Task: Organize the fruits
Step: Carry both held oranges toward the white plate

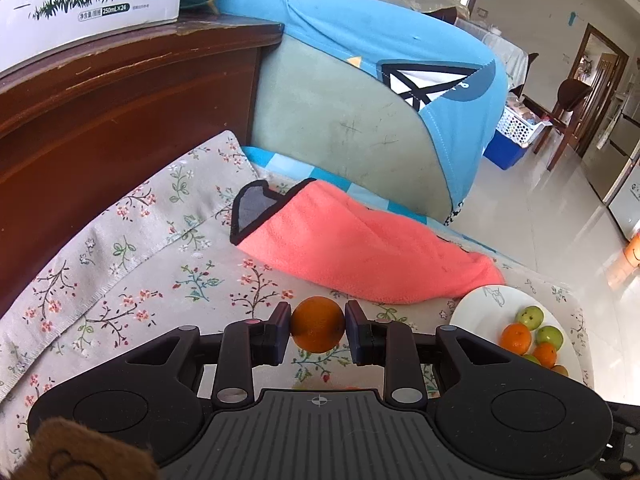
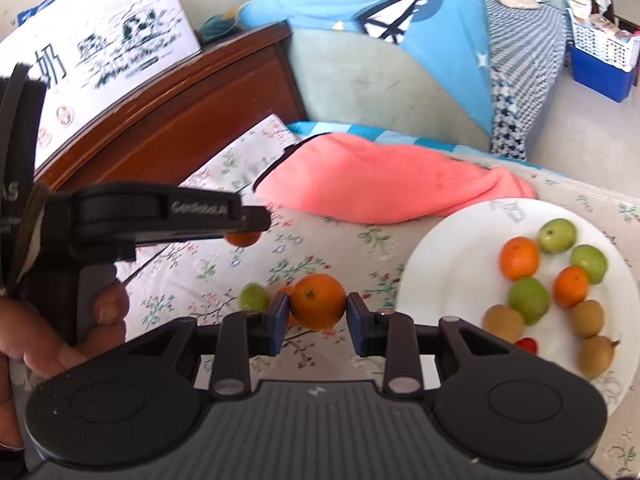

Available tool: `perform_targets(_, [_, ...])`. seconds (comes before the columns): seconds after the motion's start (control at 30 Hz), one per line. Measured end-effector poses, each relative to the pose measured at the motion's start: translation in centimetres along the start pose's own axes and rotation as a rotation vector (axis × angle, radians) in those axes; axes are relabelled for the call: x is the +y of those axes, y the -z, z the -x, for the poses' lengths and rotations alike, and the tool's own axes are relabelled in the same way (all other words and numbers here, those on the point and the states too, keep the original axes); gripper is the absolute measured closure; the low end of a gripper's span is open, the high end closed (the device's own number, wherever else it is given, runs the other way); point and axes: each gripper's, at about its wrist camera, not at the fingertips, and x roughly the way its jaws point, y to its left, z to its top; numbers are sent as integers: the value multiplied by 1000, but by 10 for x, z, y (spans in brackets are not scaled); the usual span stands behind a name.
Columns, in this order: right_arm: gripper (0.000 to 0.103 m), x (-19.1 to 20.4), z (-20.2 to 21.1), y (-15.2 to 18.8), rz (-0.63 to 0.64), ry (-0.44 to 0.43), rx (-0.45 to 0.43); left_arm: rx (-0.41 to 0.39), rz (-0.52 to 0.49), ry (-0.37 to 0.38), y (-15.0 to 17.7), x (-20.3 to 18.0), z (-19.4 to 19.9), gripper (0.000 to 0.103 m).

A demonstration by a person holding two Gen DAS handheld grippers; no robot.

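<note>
— What have you got in hand?

— An orange (image 1: 318, 330) pinched between the fingers of my left gripper (image 1: 318, 332), held just above the flowered cloth (image 1: 120, 248). My right gripper (image 2: 318, 308) is closed on a second orange (image 2: 317, 306) in the same way, low over the same cloth. Both fruits sit at the very tips of the fingers, not deep between them.

— And where do they go?

— I judge onto the white plate (image 2: 448, 256), off to the right of both tongs, where oranges, green fruits and brown ones already lie close together. One loose green fruit (image 2: 253, 297) is left on the cloth just beside my right fingers.

— What worries you?

— The grip first. A round, smooth orange held only at the tips could squirt out if I squeeze harder or swing fast, then roll across the cloth toward the pink towel (image 2: 384, 184) or off the edge.

— Anything else?

— The two tongs are near each other; from the right wrist I see the left one crossing just ahead, so moving both toward the plate at once could knock them together. And the plate is crowded on its far side: dropping an orange onto the pile could nudge fruit over the rim. The bare near part looks safer.
</note>
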Motion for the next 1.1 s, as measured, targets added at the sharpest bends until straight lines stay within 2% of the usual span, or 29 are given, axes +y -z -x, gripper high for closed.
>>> perform_targets(0.33, [72, -39, 30, -16, -96, 63, -100, -15, -45, 49, 3, -22, 5, 76])
perform_targets(0.67, [72, -69, 52, -27, -173, 114, -166, 17, -131, 117, 22, -54, 6, 76])
perform_targets(0.9, [72, -92, 54, -24, -273, 152, -156, 31, -218, 181, 35, -80, 5, 76])
perform_targets(1.1, [72, -108, 54, -13, -375, 165, -112, 27, -251, 197, 37, -93, -1, 76])
